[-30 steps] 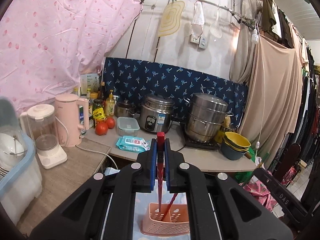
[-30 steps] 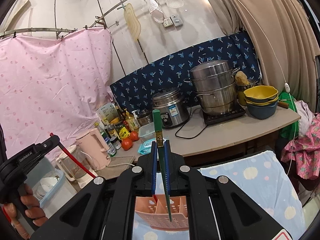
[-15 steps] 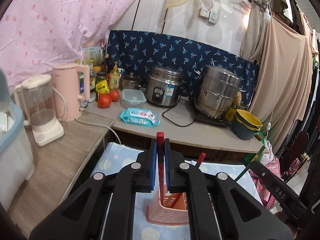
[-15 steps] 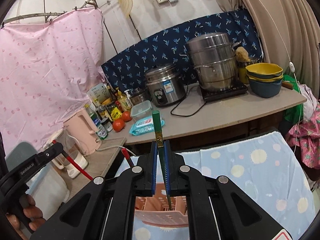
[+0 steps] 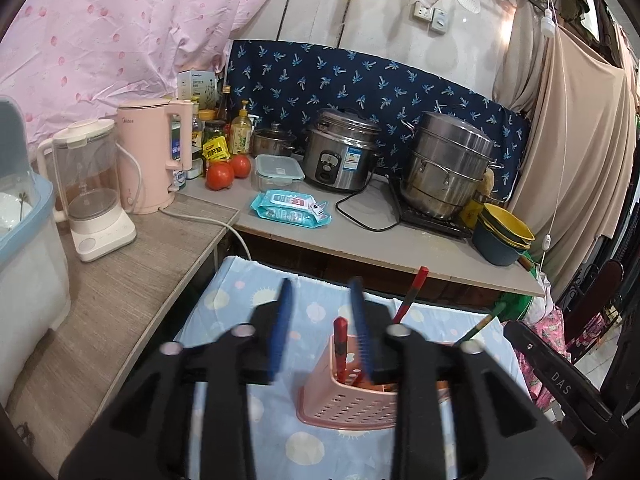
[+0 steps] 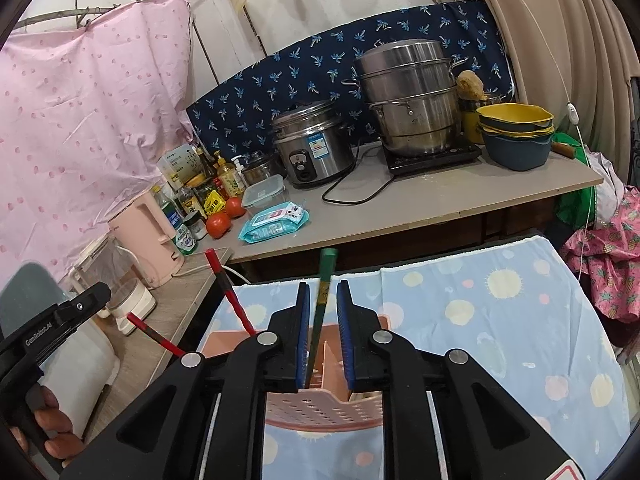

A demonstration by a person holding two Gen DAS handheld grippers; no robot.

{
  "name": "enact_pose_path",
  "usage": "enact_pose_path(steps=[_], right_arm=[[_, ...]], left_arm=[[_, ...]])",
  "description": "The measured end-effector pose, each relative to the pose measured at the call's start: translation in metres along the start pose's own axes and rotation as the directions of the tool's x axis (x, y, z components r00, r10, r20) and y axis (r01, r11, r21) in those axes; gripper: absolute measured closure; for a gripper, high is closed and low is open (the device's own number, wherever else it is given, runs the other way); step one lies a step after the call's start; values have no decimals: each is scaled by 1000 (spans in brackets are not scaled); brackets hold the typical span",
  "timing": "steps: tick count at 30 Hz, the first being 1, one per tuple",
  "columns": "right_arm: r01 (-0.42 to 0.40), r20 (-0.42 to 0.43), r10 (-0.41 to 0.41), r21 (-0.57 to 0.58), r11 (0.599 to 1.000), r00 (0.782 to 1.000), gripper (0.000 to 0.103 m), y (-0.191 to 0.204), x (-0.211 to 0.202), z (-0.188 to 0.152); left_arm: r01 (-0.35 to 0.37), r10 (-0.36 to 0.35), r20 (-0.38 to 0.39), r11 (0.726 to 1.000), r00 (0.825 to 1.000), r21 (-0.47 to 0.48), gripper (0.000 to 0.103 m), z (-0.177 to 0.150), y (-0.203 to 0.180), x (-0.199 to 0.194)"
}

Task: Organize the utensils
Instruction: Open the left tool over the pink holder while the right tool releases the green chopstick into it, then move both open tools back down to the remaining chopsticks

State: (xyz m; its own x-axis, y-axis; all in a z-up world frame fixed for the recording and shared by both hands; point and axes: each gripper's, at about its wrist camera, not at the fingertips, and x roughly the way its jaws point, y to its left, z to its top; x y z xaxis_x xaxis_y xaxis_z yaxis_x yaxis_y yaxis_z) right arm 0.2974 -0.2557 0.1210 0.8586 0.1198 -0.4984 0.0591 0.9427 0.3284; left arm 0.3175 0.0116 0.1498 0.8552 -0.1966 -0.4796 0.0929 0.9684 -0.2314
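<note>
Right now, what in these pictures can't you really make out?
- Lower ends of the red chopstick and green chopstick: inside the pink basket, behind the tongs' black frames, both views.
- Basket's compartments: mostly covered, right wrist view.
- Left tongs' pads: blurred.
- Bottle labels: too small.

"DAS" — right gripper (image 5: 560,380)

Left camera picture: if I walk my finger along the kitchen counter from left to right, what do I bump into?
Blender → pink kettle → tomatoes → wipes pack → rice cooker → steamer pot → stacked bowls.
</note>
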Motion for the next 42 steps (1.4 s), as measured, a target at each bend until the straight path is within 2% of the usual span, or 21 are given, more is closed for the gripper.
enact_pose_path(steps=[1,5,11,20,29,35,42], right_arm=[[0,1,0,-3,1000,1000,79,1,-2,-1],[-5,0,5,-27,1000,1000,76,7,-10,-4],[-37,-39,34,-65,997,999,71,20,-23,-25],[-56,-96,43,-136,989,994,71,39,-47,-66],[-45,-145,23,-153,987,989,71,35,-80,-111],[-30,-211,-6,-168,985,977,71,25,-99,-155],[-16,-294,-32,-160,987,955,71,10,-113,-201]], left_arm=[[-4,4,6,1000,1000,-5,61,-1,1,-3],[-12,12,12,1000,1000,-6,57,-8,4,-15],[-19,19,-16,1000,1000,-9,57,-27,9,-31],[-37,37,-56,999,998,-5,57,-63,17,-59],[-38,38,-112,999,993,3,57,-103,23,-85],[-38,43,-184,999,982,33,57,-143,20,-95],[-45,60,-287,997,956,60,57,-197,26,-105]])
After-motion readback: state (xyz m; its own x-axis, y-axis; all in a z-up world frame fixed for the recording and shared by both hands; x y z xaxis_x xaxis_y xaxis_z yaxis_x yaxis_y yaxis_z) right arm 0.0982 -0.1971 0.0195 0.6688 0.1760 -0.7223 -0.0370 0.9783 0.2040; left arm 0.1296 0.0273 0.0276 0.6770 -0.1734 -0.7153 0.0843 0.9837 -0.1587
